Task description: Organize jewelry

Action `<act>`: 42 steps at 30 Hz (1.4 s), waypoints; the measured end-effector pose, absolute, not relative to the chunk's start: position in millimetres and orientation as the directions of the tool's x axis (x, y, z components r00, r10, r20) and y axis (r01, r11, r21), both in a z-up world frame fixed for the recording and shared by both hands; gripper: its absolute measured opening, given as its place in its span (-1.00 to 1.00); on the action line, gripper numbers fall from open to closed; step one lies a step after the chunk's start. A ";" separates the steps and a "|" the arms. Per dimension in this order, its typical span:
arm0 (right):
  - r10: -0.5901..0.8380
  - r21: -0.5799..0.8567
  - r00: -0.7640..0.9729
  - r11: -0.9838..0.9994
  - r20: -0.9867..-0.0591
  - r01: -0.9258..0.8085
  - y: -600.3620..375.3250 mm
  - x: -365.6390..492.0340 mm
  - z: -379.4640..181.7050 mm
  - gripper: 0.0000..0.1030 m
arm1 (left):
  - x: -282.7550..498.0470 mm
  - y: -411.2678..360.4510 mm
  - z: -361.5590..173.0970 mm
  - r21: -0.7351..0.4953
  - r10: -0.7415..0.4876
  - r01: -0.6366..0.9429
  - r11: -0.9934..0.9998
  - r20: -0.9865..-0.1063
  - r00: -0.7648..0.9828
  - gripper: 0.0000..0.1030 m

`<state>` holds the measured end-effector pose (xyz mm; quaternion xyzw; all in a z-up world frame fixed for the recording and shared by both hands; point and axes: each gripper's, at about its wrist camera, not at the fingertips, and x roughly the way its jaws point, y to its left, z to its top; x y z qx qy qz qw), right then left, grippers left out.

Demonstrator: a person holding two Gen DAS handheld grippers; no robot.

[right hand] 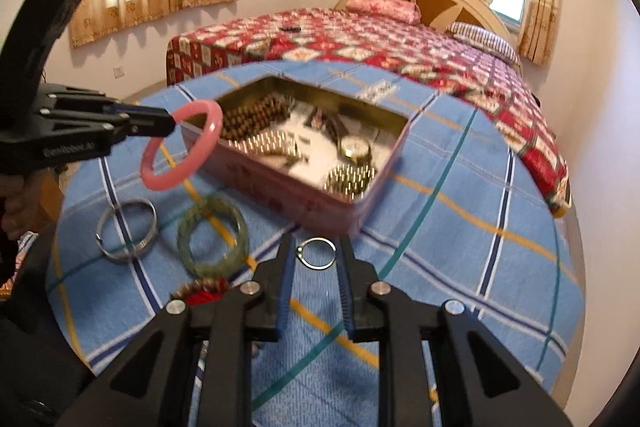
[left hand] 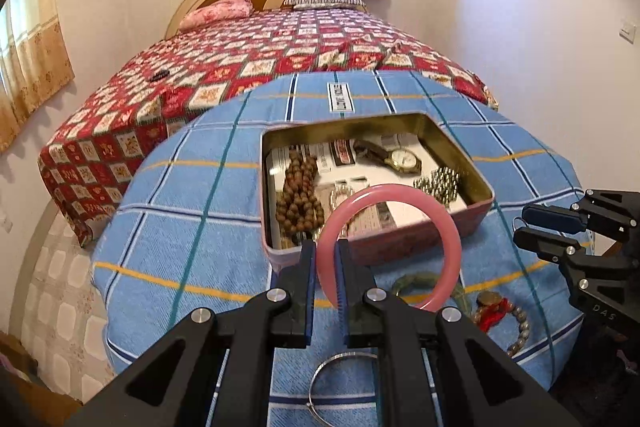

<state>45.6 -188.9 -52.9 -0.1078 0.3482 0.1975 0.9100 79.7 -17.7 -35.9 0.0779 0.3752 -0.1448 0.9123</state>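
Here, in the left wrist view, the left tool (left hand: 324,267) pinches a smooth pink ring-shaped bangle (left hand: 390,247) by its rim, the bangle held upright in the air over the near wall of an open rectangular metal tin (left hand: 476,183). The tin sits on a round surface under a blue plaid cloth (left hand: 192,227), toward its far edge. Inside lie a brown wooden bead string (left hand: 298,191), a gold-cased wristwatch (left hand: 402,159) and a studded gold band (left hand: 438,183). Near the surface's right edge rest a twisted green bangle (left hand: 420,281) and a red-tasselled bead bracelet (left hand: 502,311); a thin silver hoop (left hand: 340,367) lies at the near edge. The right tool (left hand: 520,229) shows at the right.

In the right wrist view, the right tool (right hand: 314,267) stands slightly spread, its pads gripping nothing, with a small silver ring (right hand: 317,253) lying on the cloth (right hand: 460,227) between the fingertips. The left tool (right hand: 174,123) holds the pink bangle (right hand: 182,145) beside the tin's (right hand: 280,187) left corner. A wide silver bangle (right hand: 127,229) and the green bangle (right hand: 213,237) lie side by side by the left edge.
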 end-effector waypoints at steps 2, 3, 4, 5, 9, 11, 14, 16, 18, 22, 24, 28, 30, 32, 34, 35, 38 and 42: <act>0.294 -0.057 0.689 0.897 -0.662 -0.438 -188.0 49.0 -45.4 -0.56 | 83.1 -18.8 -31.1 0.044 -0.201 0.323 0.945 -0.702 0.683 -0.84; 0.297 -0.057 0.691 0.897 -0.659 -0.439 -187.8 51.4 -43.1 -0.56 | 85.2 -19.7 -29.0 0.048 -0.200 0.324 0.945 -0.699 0.686 -0.84; 0.298 -0.061 0.696 0.895 -0.653 -0.441 -186.8 54.3 -40.1 -0.56 | 86.8 -19.8 -26.7 0.055 -0.197 0.325 0.944 -0.697 0.690 -0.84; 0.297 -0.066 0.700 0.895 -0.649 -0.441 -186.1 55.8 -38.1 -0.56 | 89.4 -20.7 -24.7 0.061 -0.194 0.325 0.944 -0.694 0.693 -0.84; 0.302 -0.072 0.712 0.894 -0.634 -0.442 -184.7 68.5 -30.2 -1.00 | 99.3 -23.8 -19.5 0.077 -0.186 0.327 0.942 -0.689 0.700 -0.84; 0.304 -0.069 0.713 0.894 -0.632 -0.442 -184.8 74.5 -28.0 -0.99 | 104.3 -25.8 -17.7 0.085 -0.183 0.329 0.941 -0.688 0.702 -0.84; 0.306 -0.074 0.715 0.892 -0.628 -0.446 -183.3 82.0 -26.3 -0.99 | 111.3 -27.4 -18.5 0.092 -0.177 0.328 0.940 -0.692 0.700 -0.84; 0.301 -0.071 0.721 0.897 -0.624 -0.437 -186.6 84.8 -24.9 -0.99 | 112.8 -27.2 -19.0 0.091 -0.175 0.325 0.941 -0.693 0.700 -0.84; 0.297 -0.055 0.728 0.907 -0.619 -0.417 -194.8 85.7 -23.0 -0.99 | 111.5 -25.9 -19.3 0.087 -0.176 0.324 0.942 -0.693 0.699 -0.84; 0.271 -0.028 0.720 0.927 -0.639 -0.375 -213.0 82.0 -30.6 -0.87 | 104.2 -22.3 -25.1 0.078 -0.181 0.325 0.942 -0.699 0.692 -0.84; 0.269 -0.014 0.695 0.928 -0.667 -0.373 -217.9 77.3 -42.0 -0.78 | 101.6 -20.3 -30.0 0.071 -0.182 0.322 0.944 -0.704 0.687 -0.84; 0.295 0.026 0.649 0.920 -0.701 -0.391 -214.5 69.7 -58.6 -0.40 | 98.3 -20.0 -38.4 0.061 -0.181 0.320 0.945 -0.717 0.673 -0.84; 0.309 0.034 0.630 0.912 -0.713 -0.409 -208.4 67.8 -64.5 -0.30 | 97.5 -20.4 -40.6 0.061 -0.181 0.322 0.945 -0.722 0.668 -0.84; 0.311 0.028 0.616 0.906 -0.724 -0.423 -199.6 67.8 -70.4 -0.30 | 97.0 -20.4 -40.7 0.062 -0.180 0.322 0.945 -0.723 0.667 -0.84; 0.318 0.032 0.597 0.898 -0.737 -0.438 -190.8 70.0 -75.6 -0.30 | 97.4 -19.6 -40.2 0.060 -0.180 0.320 0.946 -0.723 0.667 -0.84; 0.314 0.029 0.594 0.898 -0.741 -0.438 -189.1 70.6 -77.5 -0.30 | 97.8 -19.2 -40.1 0.059 -0.180 0.319 0.946 -0.723 0.668 -0.84; 0.302 0.027 0.582 0.901 -0.755 -0.433 -184.0 74.5 -83.7 -0.30 | 99.3 -18.4 -41.1 0.056 -0.183 0.320 0.946 -0.724 0.665 -0.84; 0.272 0.010 0.558 0.904 -0.784 -0.427 -178.7 78.4 -96.4 -0.31 | 100.6 -19.2 -44.4 0.046 -0.191 0.324 0.945 -0.727 0.659 -0.84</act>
